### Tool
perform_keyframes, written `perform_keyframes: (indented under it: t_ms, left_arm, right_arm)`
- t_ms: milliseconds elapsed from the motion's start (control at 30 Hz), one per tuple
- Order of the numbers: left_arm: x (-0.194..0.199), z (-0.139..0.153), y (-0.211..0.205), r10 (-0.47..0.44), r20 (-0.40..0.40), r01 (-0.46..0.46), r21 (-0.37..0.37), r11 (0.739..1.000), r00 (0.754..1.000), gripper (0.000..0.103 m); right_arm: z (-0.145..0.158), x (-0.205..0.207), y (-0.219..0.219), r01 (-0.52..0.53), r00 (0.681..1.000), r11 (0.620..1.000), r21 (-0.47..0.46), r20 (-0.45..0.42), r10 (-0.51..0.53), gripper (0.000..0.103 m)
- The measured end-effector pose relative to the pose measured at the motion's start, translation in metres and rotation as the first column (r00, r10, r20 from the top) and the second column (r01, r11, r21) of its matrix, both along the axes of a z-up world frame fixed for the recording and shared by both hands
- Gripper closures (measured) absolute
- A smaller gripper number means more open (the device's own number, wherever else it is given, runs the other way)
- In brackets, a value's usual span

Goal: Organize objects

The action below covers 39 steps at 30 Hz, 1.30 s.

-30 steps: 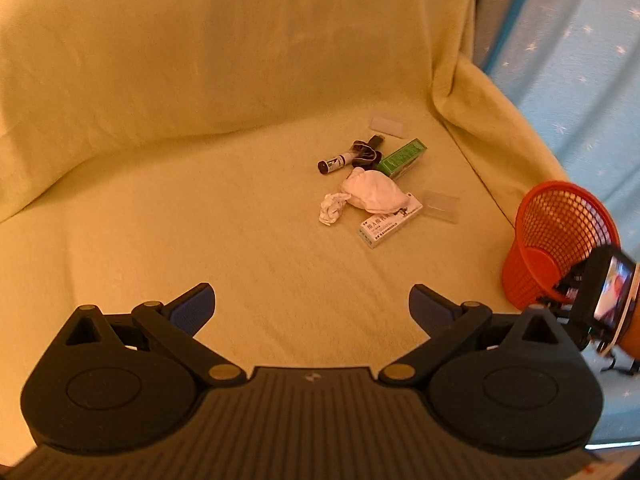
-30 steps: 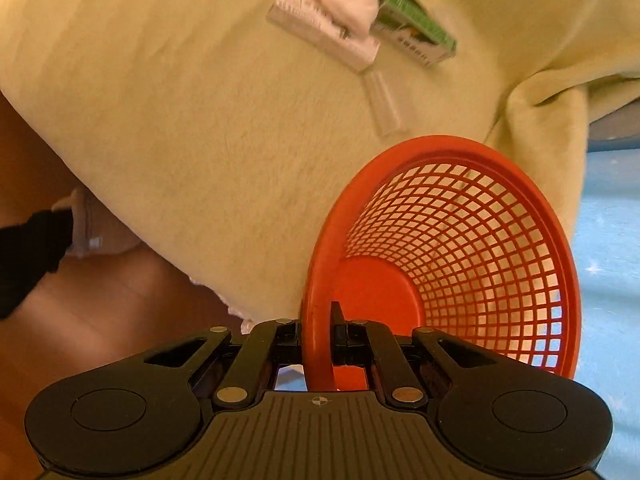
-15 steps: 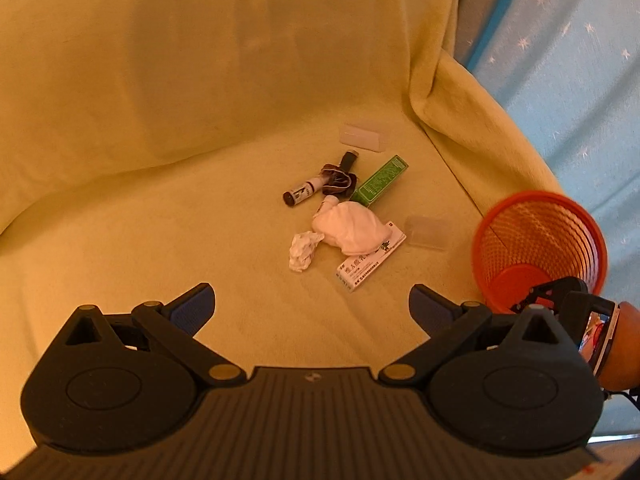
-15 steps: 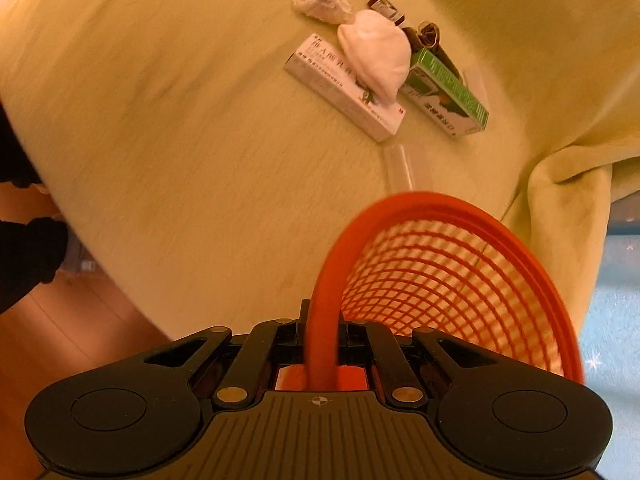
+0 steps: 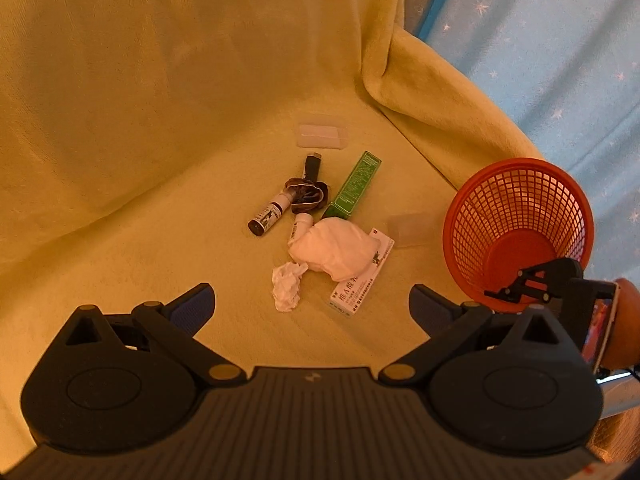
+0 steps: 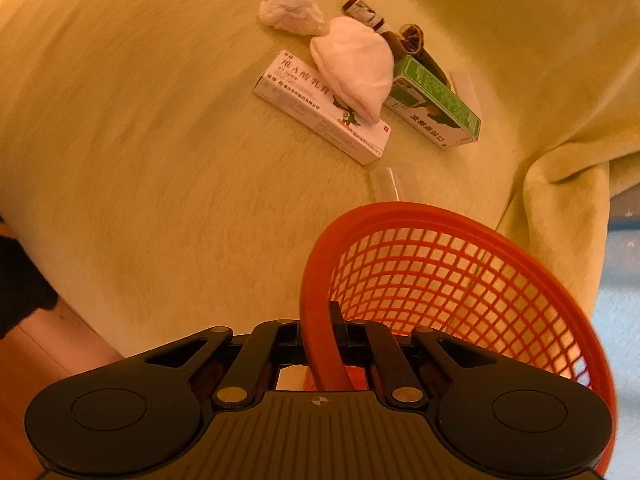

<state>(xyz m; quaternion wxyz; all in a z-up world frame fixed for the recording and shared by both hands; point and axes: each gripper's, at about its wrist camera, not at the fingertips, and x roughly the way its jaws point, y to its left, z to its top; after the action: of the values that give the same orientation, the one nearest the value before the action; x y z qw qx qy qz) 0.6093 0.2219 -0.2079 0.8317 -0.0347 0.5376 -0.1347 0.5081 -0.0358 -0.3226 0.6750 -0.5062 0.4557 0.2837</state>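
Note:
My right gripper (image 6: 324, 336) is shut on the rim of an orange mesh basket (image 6: 448, 280), which it holds at the right edge of the seat. In the left wrist view the basket (image 5: 516, 216) stands right of a small heap: a white cloth bundle (image 5: 334, 248), a crumpled tissue (image 5: 286, 286), a white box (image 5: 362, 278), a green box (image 5: 354, 184), a dark bottle (image 5: 268, 216) and a brown scrunchie (image 5: 306, 194). My left gripper (image 5: 312, 304) hangs open just short of the heap, nothing between its fingers.
A yellow-green blanket (image 5: 140, 100) covers the armchair seat, back and right arm (image 5: 440, 108). Two clear plastic pieces (image 5: 322, 136) (image 5: 408, 230) lie near the heap. A blue starred fabric (image 5: 560, 40) fills the right. Wooden floor (image 6: 40, 360) lies below the seat edge.
The right gripper has carried the basket up and in toward the seat and the heap. The left gripper's view has drawn closer to the heap; its jaws stay open.

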Motion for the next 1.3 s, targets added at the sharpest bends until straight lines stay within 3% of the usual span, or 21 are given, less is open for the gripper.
perform_keyframes:
  t_ms: [333,433,567,733,900,967,1033,1067,1200,1300]
  left_arm:
    - [0.028,-0.038,-0.008,-0.026,0.013,0.026,0.041,0.999,1.000,0.002]
    - [0.032,-0.054,-0.017,-0.094,0.038,0.091,0.081,0.993,0.995,0.002]
    - [0.037,-0.078,-0.025,-0.151,0.007,0.149,0.125,0.981,0.989,0.002]
    - [0.045,-0.112,-0.031,-0.173,-0.055,0.180,0.168,0.969,0.983,0.027]
    - [0.053,-0.139,-0.032,-0.174,-0.085,0.187,0.172,0.967,0.981,0.031]
    - [0.056,-0.150,-0.034,-0.187,-0.104,0.203,0.174,0.964,0.977,0.039]
    - [0.058,-0.158,-0.036,-0.197,-0.129,0.218,0.171,0.961,0.972,0.057]
    - [0.058,-0.161,-0.037,-0.202,-0.135,0.224,0.171,0.960,0.970,0.062]
    - [0.059,-0.165,-0.039,-0.207,-0.147,0.230,0.166,0.959,0.967,0.065]
    - [0.061,-0.167,-0.040,-0.216,-0.152,0.239,0.158,0.958,0.965,0.076]
  right_arm:
    - [0.002,0.005,-0.003,0.034,0.999,0.999,0.032,0.012,-0.034,0.102]
    - [0.002,0.006,-0.004,0.032,0.999,0.999,0.038,0.023,-0.032,0.102]
    - [0.003,0.009,-0.006,0.042,0.999,0.998,0.043,0.021,-0.043,0.102]
    - [0.003,0.012,-0.006,0.043,0.999,0.998,0.045,0.019,-0.044,0.102]
    - [0.002,0.013,-0.007,0.048,0.999,0.998,0.042,0.016,-0.049,0.102]
    - [0.001,0.014,-0.006,0.053,0.998,0.998,0.039,0.015,-0.054,0.102]
    - [0.000,0.014,-0.005,0.057,0.998,0.998,0.037,0.017,-0.058,0.102]
    - [0.000,0.014,-0.005,0.060,0.998,0.997,0.038,0.018,-0.061,0.102]
    - [0.000,0.012,-0.005,0.073,0.997,0.997,0.041,0.015,-0.074,0.102]
    - [0.000,0.011,-0.006,0.071,0.997,0.997,0.039,0.012,-0.071,0.102]
